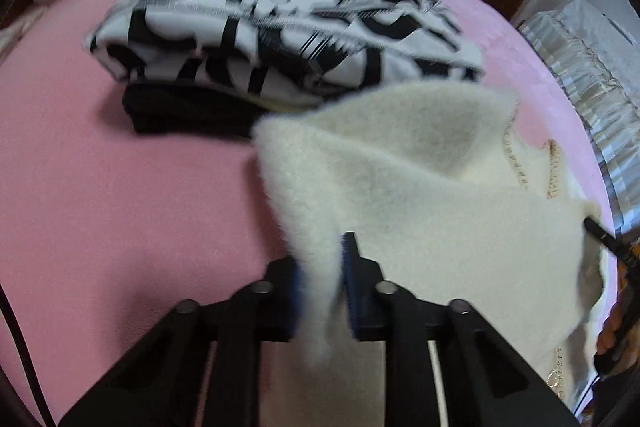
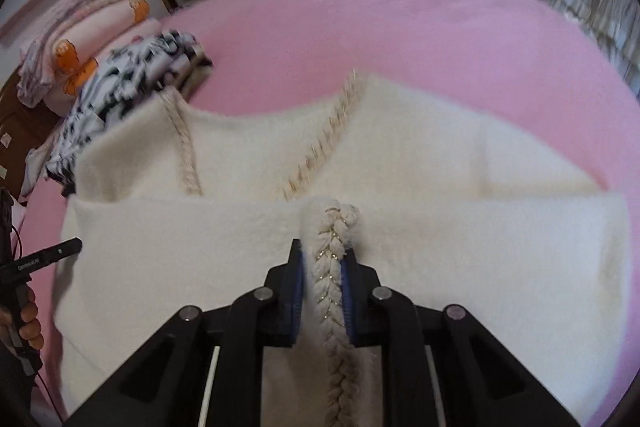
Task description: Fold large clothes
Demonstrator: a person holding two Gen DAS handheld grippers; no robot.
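Two grippers have hold of one cream fleece garment (image 2: 400, 155) that lies spread on a pink bed cover (image 2: 400, 27). The right gripper (image 2: 323, 263) has its jaws nearly closed on the garment's braided trim (image 2: 332, 259), a thick plaited edge with a fine metallic thread; the braid runs straight up between the two blue pads (image 2: 347, 291), which press on it from both sides, and its end rises just past the fingertips. Beyond those fingertips a folded band of the fleece lies across the view, and behind it the garment's upper part, with two more lines of trim slanting up its surface. The left gripper (image 1: 324, 267) is likewise closed to a narrow gap, with a fold of the plain fleece (image 1: 400, 187) pinched between its blue pads (image 1: 354, 291); the cloth rises from the jaws in a peaked, lifted flap and falls away to the right of that view, where the trim shows at its far edge. This view is blurred, so how deep the fold sits in the jaws is hard to judge. Just behind the lifted flap sits a folded black-and-white patterned garment (image 1: 280, 19) on top of a dark folded piece (image 1: 188, 111), both on the bed cover. A stack of pink bedding with orange figures (image 2: 80, 27) lies at the far left of the right wrist view.
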